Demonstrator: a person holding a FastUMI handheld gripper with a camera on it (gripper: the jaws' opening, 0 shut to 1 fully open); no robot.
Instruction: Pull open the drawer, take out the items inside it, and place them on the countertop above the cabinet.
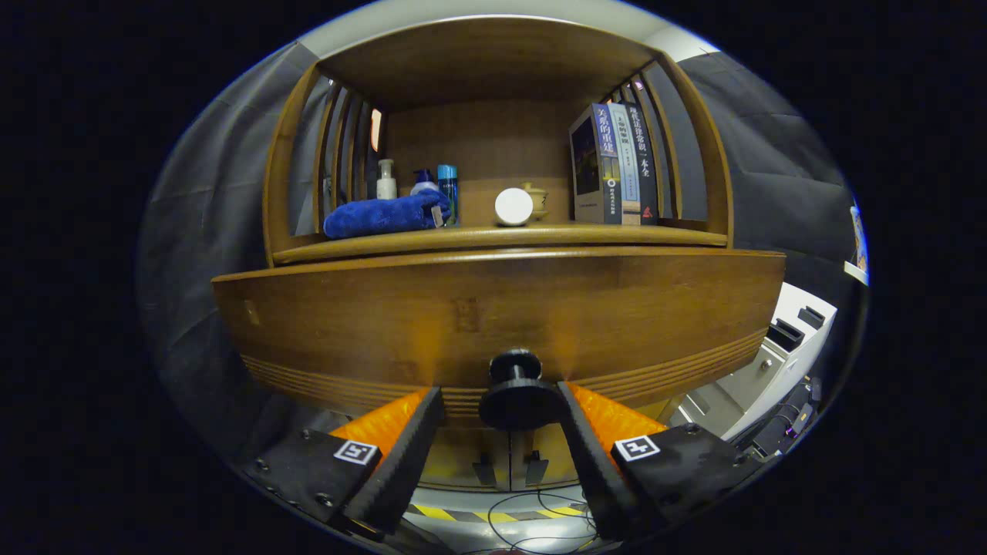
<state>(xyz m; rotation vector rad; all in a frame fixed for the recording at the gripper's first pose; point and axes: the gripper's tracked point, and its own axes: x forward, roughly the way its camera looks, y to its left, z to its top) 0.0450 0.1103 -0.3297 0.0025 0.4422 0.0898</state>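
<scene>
1. Your tongs [515,412] stand apart, one finger on each side of the round black knob [515,389] on the brown wooden drawer front [493,316]. The right finger looks to be touching the knob's flange; the left shows a narrow gap. Neither is clamped on it.

2. The drawer front looks flush with the cabinet, so its inside is hidden and you cannot tell what it holds. On the table [493,235] above lie a folded blue towel [382,216] and a white round lid-like disc [513,206], with a white pump bottle [386,181], blue bottles [441,189] and a row of upright books [613,166] behind them.

3. This fits two readings: the drawer shut with its items inside, or emptied and pushed to again with some of those things now on the table. The picture does not settle which.

4. If you are gripping the knob, centre it between the fingers so both close on the narrow stem behind the flange, not on the flange rim, where they would likely slip off.

5. Close evenly until both fingers press, keeping the tongs level with the stem.

6. For any pull, draw straight back along the drawer's travel, steadily; a sideways or upward tug may bind the drawer or shake the things on the table.
</scene>
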